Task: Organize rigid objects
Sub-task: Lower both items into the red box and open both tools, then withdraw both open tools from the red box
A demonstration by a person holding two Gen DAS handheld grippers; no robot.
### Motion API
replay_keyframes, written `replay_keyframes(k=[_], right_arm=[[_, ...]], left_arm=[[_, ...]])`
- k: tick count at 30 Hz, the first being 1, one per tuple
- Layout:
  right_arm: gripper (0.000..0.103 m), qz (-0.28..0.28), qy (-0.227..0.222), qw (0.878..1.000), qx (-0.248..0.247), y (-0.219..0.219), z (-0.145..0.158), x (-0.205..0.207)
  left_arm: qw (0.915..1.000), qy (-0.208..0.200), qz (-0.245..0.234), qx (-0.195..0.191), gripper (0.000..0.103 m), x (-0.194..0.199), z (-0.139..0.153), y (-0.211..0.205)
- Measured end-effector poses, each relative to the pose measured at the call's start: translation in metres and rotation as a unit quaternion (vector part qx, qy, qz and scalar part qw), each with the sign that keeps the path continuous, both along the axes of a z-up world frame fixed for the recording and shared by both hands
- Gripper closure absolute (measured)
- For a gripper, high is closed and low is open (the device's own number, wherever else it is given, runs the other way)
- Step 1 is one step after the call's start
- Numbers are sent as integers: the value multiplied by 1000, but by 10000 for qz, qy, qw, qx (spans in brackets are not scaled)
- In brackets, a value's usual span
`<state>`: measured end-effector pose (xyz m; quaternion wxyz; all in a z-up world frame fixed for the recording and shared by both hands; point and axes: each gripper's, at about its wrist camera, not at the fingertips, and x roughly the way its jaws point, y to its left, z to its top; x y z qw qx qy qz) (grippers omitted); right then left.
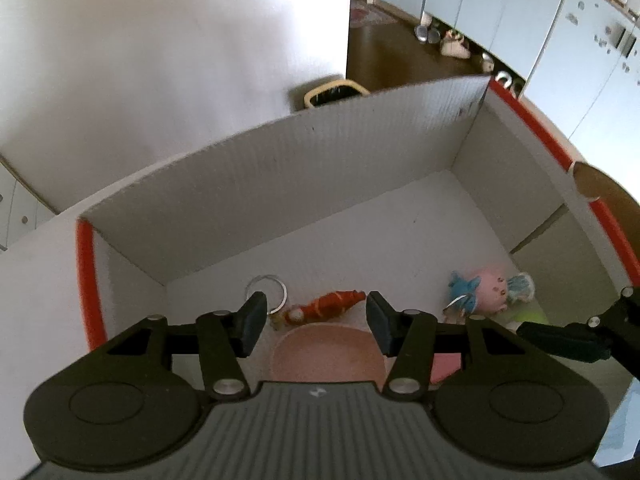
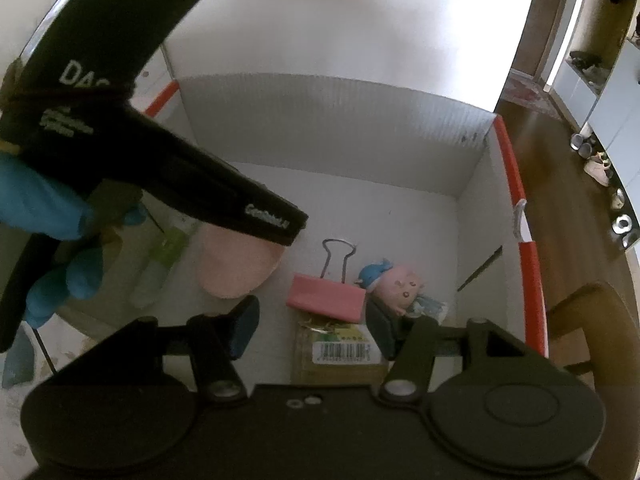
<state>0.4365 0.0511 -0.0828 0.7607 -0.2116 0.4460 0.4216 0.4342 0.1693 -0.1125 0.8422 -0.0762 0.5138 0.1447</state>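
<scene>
We hold both tongs over the white box, the left tongs and right tongs parted and empty. Inside lie a pink dish, binder clip and pink toy.

I see my left gripper pointing steeply down, jaws apart with nothing between its pads. My right gripper tilts down the same way, jaws parted and pressing on nothing. In the right wrist view a blue-gloved hand grips the left gripper's black body.
</scene>
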Motion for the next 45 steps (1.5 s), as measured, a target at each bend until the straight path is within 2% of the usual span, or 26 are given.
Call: replay_keyframes(k=[12, 16, 21, 33, 35, 36, 45], right_arm=[[39, -69, -301, 9994, 141, -13, 30, -17], [32, -149, -433, 9988, 179, -19, 40, -25], [32, -250, -527, 9979, 277, -32, 53, -34], [23, -425, -632, 9949, 656, -61, 78, -58], [21, -462, -633, 9944, 710, -67, 82, -62], [21, -475, -635, 9941, 736, -70, 83, -64], [16, -543, -665, 9915, 978, -94, 96, -91]], left_arm=[[9989, -459, -33, 33, 47, -28, 44, -11], [9980, -627, -37, 68, 47, -38, 59, -17], [9966, -815, -48, 97, 47, -50, 72, -25], [9923, -1177, -370, 106, 47, -103, 103, -50], [9914, -1239, -406, 104, 34, -112, 107, -53], [9907, -1290, -421, 91, 32, -118, 109, -54], [9855, -1601, -553, 111, 32, -158, 123, -64]])
